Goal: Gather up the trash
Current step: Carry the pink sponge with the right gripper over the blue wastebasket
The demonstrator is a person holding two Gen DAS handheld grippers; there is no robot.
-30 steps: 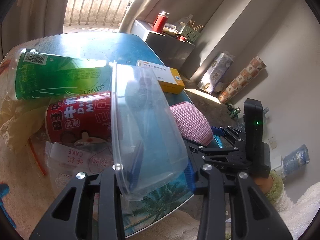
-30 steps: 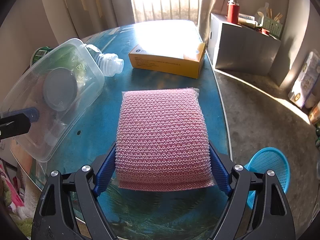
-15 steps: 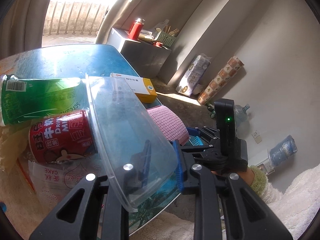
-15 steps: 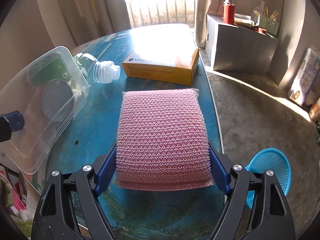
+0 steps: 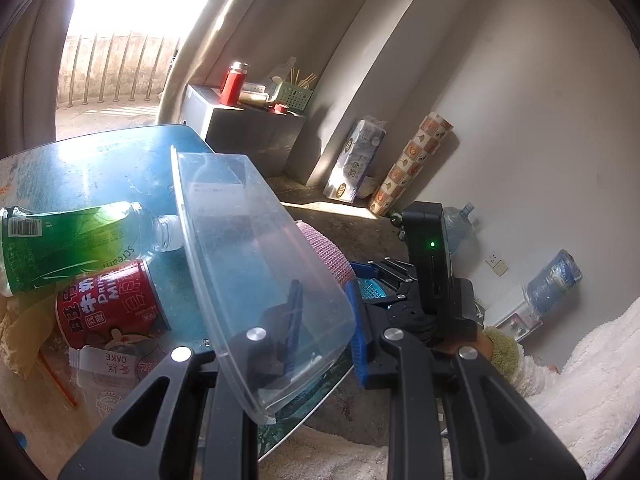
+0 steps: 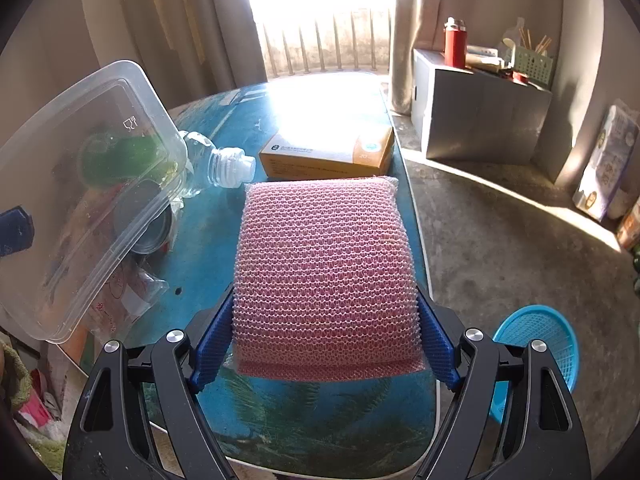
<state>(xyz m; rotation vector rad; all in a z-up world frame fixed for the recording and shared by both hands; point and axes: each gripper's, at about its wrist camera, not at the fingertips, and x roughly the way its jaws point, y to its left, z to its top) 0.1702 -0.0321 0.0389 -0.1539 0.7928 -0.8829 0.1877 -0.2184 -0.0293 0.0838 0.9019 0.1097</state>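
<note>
Left wrist view, left gripper (image 5: 324, 320) clamping clear container (image 5: 256, 264), right gripper (image 6: 324, 340) squeezing pink sponge (image 6: 324, 272)

Your left gripper (image 5: 326, 328) is pinched narrow on the wall of a clear plastic container (image 5: 256, 264), one pad inside and one outside, its jaws having just been closing. Your right gripper (image 6: 324, 344) points steeply down, jaws wide, both blue pads pressing a pink sponge (image 6: 326, 268).
</note>
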